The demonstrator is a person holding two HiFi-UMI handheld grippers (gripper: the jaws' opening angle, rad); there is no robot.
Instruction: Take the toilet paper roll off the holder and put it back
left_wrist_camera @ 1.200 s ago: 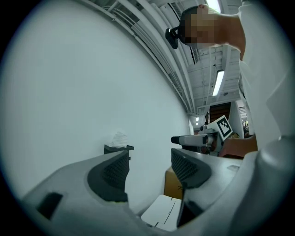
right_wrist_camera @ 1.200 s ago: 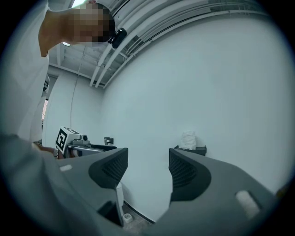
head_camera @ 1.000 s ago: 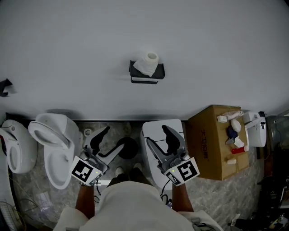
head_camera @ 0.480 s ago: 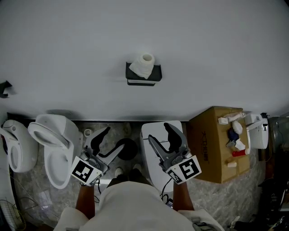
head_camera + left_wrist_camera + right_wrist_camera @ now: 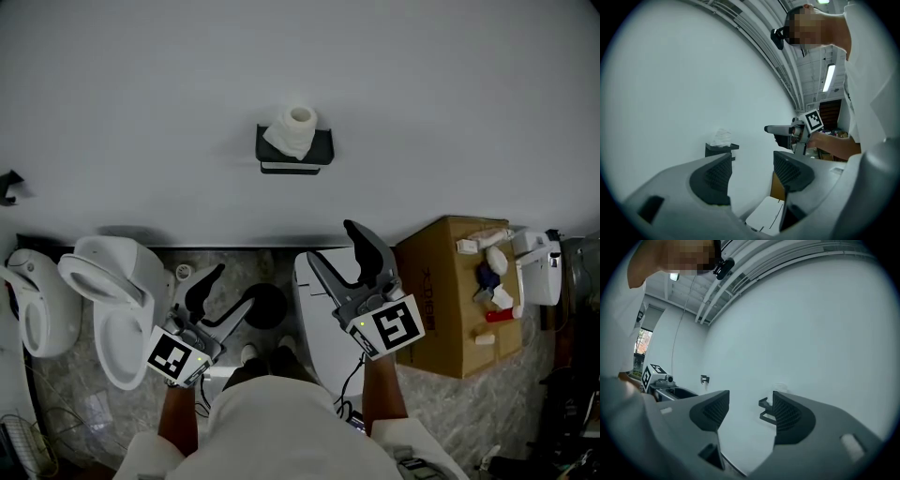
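Head view: the roll (image 5: pixel 298 129) sits on the black holder (image 5: pixel 296 157) fixed to the wall (image 5: pixel 450 94), well apart from both tools, so the removal step is judged not yet begun and the current step is the approach. The left tool (image 5: pixel 237 281) is held low with its jaws spread and nothing between them; the right tool (image 5: pixel 333 242) is higher and nearer the wall, jaws likewise spread and empty. The roll is white, its core opening shows at the top, and a loose, crumpled layer of paper bulges on its left side. Left gripper view: both pads stand apart with only wall between them; the roll shows as a rumpled white lump on top of the holder, beyond the left jaw. Right gripper view: the jaws are spread and empty; the holder's bracket shows just beside the right jaw (the roll above it is faint). Next move: carry one tool to the roll, straddle it, close lightly, since the soft paper is likely to crush, then lift clear.
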